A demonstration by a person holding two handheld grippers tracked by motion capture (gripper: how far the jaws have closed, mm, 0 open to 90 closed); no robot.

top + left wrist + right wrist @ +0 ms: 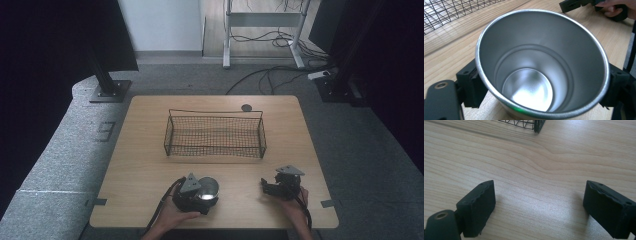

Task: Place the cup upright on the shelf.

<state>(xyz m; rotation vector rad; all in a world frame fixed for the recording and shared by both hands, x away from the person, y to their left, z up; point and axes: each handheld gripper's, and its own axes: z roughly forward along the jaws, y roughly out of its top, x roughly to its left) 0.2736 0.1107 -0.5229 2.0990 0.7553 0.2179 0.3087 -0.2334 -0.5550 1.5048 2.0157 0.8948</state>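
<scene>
At the bench's near edge, the left gripper [202, 192] has its jaws closed against both sides of an upright steel cup [541, 65]; the right gripper [270, 188] rests nearby, jaws wide apart, empty; beyond stands a wire basket [215, 134]

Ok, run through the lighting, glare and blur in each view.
High view: dim, dark edges, soft detail on the wire basket. Left gripper view: bright glare on the steel cup floor, sharp rim. Right gripper view: even light, soft sheen on the table between the right claw tips.
</scene>
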